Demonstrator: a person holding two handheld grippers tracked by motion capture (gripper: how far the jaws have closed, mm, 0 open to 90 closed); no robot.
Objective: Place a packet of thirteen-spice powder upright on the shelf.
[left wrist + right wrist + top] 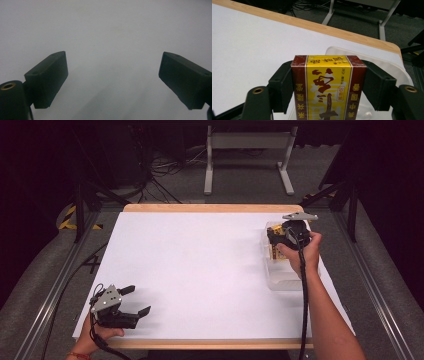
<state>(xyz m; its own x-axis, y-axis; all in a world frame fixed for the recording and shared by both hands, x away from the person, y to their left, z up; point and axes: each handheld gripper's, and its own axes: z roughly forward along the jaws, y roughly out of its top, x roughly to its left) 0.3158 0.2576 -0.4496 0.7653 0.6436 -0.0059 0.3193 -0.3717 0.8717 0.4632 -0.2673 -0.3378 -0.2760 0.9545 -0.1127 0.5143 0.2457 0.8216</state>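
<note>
Right gripper (328, 82) clamped on yellow box (328, 85) over clear bin (280, 277), left gripper (135, 307) agape, empty; I'd lower, then release.

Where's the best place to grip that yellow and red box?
Across its two narrow red sides, as the right gripper does now: the box is flat-sided, so the pads sit flush. Come from above, since it hangs over the clear bin.

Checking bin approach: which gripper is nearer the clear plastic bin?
Right. The right gripper is over the clear plastic bin at the table's far right, shut on the yellow-and-red box. The left gripper sits open at the near left corner, far from the bin.
</note>
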